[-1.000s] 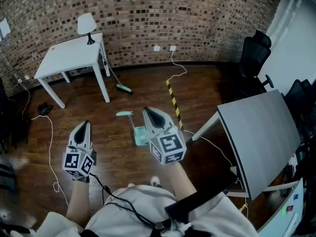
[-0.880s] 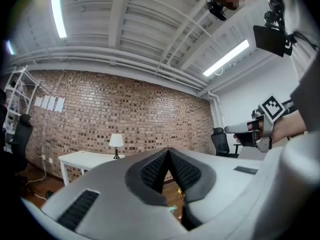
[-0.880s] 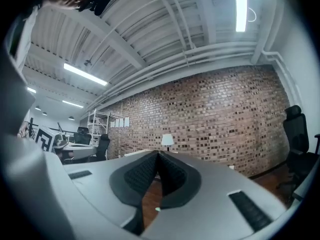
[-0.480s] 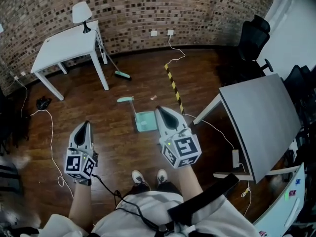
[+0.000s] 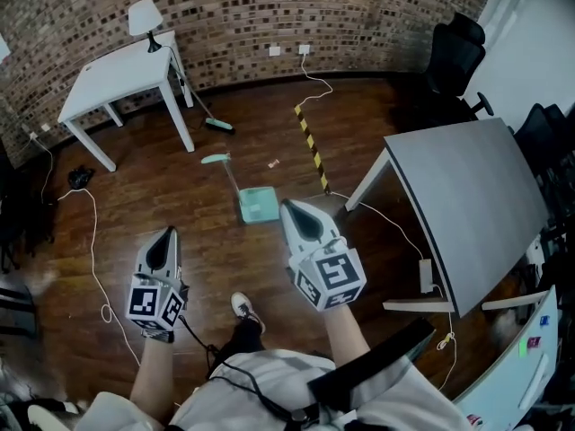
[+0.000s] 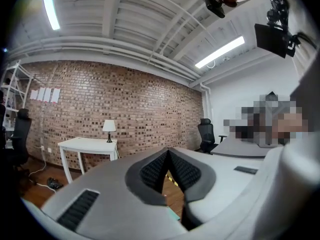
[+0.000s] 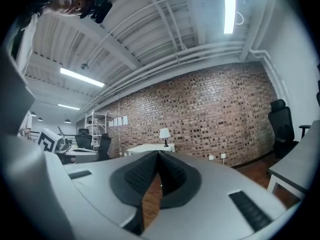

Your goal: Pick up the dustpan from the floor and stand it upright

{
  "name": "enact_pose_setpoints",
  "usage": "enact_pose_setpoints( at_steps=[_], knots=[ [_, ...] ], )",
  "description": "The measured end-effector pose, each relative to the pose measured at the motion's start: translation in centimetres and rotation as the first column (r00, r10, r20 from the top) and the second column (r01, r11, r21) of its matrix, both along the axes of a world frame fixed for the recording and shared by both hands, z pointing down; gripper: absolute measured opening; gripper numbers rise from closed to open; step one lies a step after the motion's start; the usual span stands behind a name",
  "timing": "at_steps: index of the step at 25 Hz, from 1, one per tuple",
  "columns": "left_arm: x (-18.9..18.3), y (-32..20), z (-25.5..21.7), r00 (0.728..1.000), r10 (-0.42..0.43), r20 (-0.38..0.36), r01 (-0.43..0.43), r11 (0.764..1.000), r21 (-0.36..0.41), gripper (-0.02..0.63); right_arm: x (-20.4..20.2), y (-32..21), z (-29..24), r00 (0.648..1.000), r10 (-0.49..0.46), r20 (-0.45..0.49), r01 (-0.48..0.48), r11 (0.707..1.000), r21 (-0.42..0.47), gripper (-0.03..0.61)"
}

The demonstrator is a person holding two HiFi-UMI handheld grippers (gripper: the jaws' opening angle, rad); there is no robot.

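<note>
Task not begun. The dustpan [image 5: 259,205] lies flat on the floor [image 5: 162,196], at 11 o'clock from the right gripper [image 5: 301,215]. The left gripper [image 5: 163,243] and right gripper have jaws together, empty. Pickup and standing upright remain.

Floor [image 5: 225,268]: dark wood boards, slight sheen.
Wall [image 5: 269,7], twelve o'clock: rough brick, matt.
Dustpan [image 5: 259,205], twelve o'clock: smooth mint plastic.
Table [image 5: 117,74], ten o'clock: white, smooth, matt.
Tabletop [image 5: 467,205], two o'clock: grey, matt.
</note>
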State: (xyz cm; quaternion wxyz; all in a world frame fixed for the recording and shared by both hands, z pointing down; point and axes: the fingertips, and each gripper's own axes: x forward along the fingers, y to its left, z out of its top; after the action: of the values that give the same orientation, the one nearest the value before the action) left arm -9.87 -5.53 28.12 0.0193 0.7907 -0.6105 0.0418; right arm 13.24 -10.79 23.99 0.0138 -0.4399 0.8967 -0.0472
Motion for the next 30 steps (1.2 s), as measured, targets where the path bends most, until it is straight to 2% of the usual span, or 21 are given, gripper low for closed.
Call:
enact_pose_setpoints(
  at_steps=[6,11,14,19,23,26,30],
  knots=[
    [9.4,9.4,0.1,1.000,-0.003,0.007,0.002,1.000,0.013,0.011,6.3,10.3,0.8,0.996,-0.088,-0.008,0.088,0.996,-0.009,0.006],
    [18.6,17.6,0.6,0.993,0.027,0.111,-0.029,0.999,0.013,0.011,12.9,18.1,2.1,0.990,-0.142,0.000,0.142,0.989,-0.035,0.006],
    [22.2,21.3,0.4,0.996,0.057,0.072,-0.057,0.998,-0.002,0.011,15.9,21.3,1.1,0.991,-0.133,0.033,0.134,0.990,-0.035,0.006],
    [24.0,24.4,-0.7,0.999,0.033,0.025,-0.032,0.999,-0.009,0.011,18.8,24.3,0.1,0.993,-0.113,0.037,0.114,0.993,-0.018,0.006],
    [24.0,25.6,-1.5,1.000,0.027,0.008,-0.027,1.000,-0.008,0.011,19.6,25.6,-0.5,0.994,-0.101,0.046,0.101,0.995,-0.001,0.006],
    [23.5,26.2,-2.0,0.999,0.006,-0.033,-0.006,1.000,-0.019,0.011,19.7,26.4,-0.9,0.994,-0.087,0.060,0.087,0.996,0.002,0.005],
    [22.6,26.7,-3.0,0.999,0.016,-0.038,-0.016,1.000,-0.022,0.011,18.2,27.5,-1.1,0.996,-0.087,0.024,0.086,0.996,0.006,0.005]
  ],
)
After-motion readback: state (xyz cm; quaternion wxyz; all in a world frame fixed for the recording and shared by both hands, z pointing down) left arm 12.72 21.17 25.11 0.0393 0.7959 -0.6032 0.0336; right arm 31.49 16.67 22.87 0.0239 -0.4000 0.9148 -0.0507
